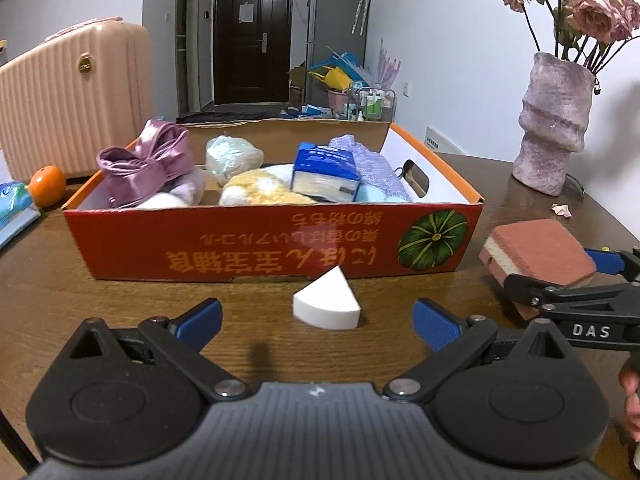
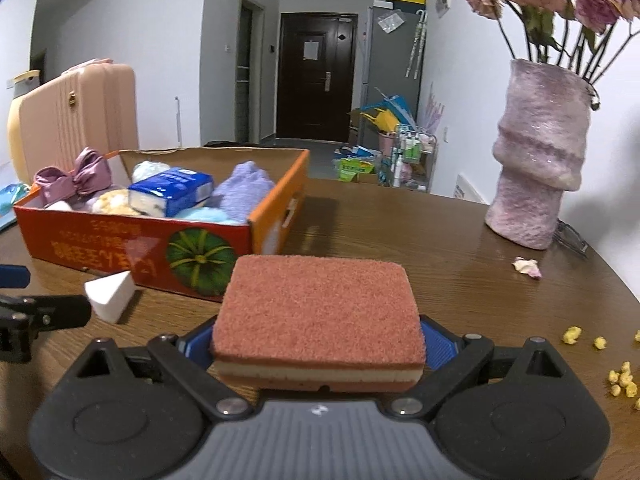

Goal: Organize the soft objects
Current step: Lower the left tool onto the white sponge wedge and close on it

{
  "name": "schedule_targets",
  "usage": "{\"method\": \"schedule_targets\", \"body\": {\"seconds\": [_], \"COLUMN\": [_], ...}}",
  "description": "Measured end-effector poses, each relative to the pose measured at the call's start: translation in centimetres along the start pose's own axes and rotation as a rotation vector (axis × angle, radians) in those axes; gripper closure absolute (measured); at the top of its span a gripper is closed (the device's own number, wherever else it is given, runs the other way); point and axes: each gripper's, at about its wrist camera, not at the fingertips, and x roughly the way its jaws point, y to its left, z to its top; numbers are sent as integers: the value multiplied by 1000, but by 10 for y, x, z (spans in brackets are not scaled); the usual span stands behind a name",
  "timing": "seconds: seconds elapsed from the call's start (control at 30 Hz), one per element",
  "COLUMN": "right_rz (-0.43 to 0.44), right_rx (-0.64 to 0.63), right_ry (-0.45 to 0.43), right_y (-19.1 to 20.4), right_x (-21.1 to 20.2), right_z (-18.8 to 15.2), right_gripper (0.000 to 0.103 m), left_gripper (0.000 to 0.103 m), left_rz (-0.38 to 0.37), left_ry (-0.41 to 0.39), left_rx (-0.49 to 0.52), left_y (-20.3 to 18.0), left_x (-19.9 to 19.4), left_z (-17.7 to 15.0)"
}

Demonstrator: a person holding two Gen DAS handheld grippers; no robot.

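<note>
Right gripper clamps the red sponge; lift it over the box rim at 10 o'clock, then release. Left gripper gapes wide, empty, with the white wedge at 12 o'clock, just ahead.

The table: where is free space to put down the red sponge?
Bare wood lies between the cardboard box and the pink vase, beyond the red sponge. Yellow crumbs litter the right edge. Left, the white wedge sponge and left gripper crowd it.
</note>
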Motion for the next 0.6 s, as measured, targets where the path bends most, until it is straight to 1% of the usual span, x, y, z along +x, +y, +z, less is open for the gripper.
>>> {"method": "schedule_targets", "body": {"seconds": [0.3, 0.5, 0.6], "right_rz": [-25, -41, -47], "right_rx": [20, 32, 38], "right_ry": [-3, -5, -8], "right_y": [-20, -30, -35], "right_x": [1, 1, 1], "right_z": [0, -1, -1], "right_gripper": [5, 5, 5], "left_gripper": [0, 0, 4], "left_rz": [16, 25, 21], "left_ry": [17, 43, 50], "left_rx": [30, 41, 43], "left_y": [-13, -16, -16], "left_x": [21, 33, 37], "left_z": [8, 11, 13]}}
